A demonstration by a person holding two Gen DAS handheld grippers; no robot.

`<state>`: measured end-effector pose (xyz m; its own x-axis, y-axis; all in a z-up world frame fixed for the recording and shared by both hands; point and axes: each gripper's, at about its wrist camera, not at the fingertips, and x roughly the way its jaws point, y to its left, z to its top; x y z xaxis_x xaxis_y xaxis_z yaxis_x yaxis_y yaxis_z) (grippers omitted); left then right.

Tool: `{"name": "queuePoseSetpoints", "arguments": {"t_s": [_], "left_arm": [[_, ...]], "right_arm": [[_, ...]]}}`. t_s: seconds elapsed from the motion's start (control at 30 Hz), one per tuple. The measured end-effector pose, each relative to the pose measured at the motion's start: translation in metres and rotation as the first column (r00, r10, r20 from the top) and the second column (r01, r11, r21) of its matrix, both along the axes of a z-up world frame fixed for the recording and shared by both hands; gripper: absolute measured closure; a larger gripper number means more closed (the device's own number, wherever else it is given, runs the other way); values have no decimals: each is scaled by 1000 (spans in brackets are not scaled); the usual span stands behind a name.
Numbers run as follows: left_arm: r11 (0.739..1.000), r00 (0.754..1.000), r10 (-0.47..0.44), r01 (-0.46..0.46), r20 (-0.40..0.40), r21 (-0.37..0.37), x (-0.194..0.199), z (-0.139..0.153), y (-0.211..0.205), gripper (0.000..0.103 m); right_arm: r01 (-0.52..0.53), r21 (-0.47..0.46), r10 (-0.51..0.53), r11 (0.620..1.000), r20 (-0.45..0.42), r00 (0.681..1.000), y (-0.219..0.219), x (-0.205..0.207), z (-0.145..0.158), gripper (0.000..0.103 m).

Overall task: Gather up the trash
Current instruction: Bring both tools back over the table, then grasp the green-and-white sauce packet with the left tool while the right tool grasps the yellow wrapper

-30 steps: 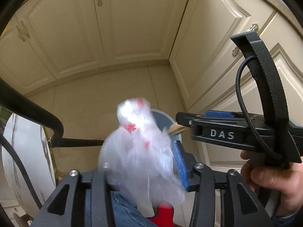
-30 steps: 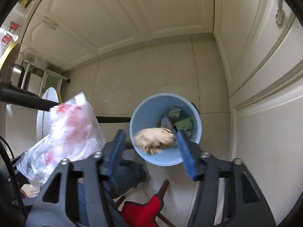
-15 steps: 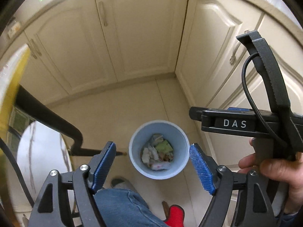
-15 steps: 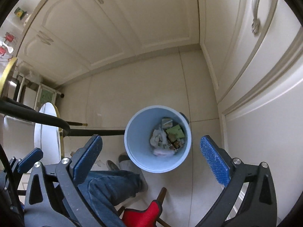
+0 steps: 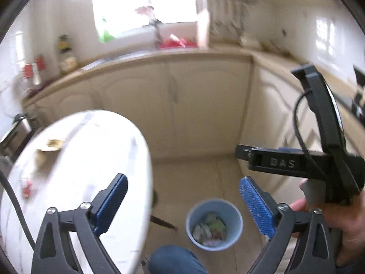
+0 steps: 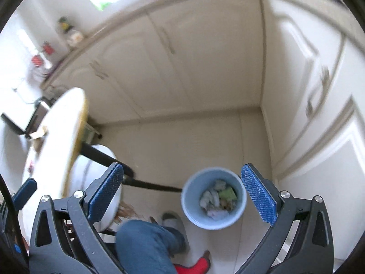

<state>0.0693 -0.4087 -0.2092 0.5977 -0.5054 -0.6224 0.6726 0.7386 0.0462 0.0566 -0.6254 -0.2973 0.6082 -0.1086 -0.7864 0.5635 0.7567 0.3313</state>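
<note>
Left gripper [image 5: 183, 202] opening, right gripper [image 6: 182, 191] spread wide, both empty; bin [image 6: 214, 198] on floor holds crumpled scraps; remaining trash [image 5: 51, 145] on table [image 5: 95, 159], blurred, likely light, soft, crushable: pinch at bunched middle, gently.

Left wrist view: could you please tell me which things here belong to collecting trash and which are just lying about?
Job:
- round light-blue plastic bin on the floor, holding crumpled trash
- scraps on the round white marble table
- left gripper, jaws opening, nothing between them

Lying about:
- cream cabinet doors
- blurred red items by the window
</note>
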Motion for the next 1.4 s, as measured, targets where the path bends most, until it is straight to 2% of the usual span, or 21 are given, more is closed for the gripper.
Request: {"name": "queuePoseSetpoints", "arguments": {"t_s": [0.17,0.3,0.57,0.67,0.9,1.03,1.23,1.4], "left_arm": [[986,988,153,-150,37,-69,4,21,53,1],[961,963,264,-258,51,-102,5,34,98,1],[870,879,475,-461,50,-174,-21,68,195,1],[836,846,530,-510,59,-201,-35,76,214,1],[779,790,609,-582,63,-234,-56,81,259,1],[760,774,631,-604,50,-240,-61,76,269,1],[753,768,640,-621,23,-217,-44,68,276,1],[757,774,633,-622,-8,-198,-8,63,272,1]], "right_arm": [[-90,-81,99,993,103,990,45,22,60,0],[-185,-159,210,970,159,965,97,46,101,0],[-329,-256,384,909,209,899,193,93,147,0],[-368,-281,432,886,219,875,224,100,156,0],[-436,-337,523,835,233,820,278,112,169,0],[-451,-371,549,812,223,805,297,120,172,0],[-470,-378,565,798,195,802,303,133,164,0],[-468,-359,547,807,161,821,291,152,150,0]]}}
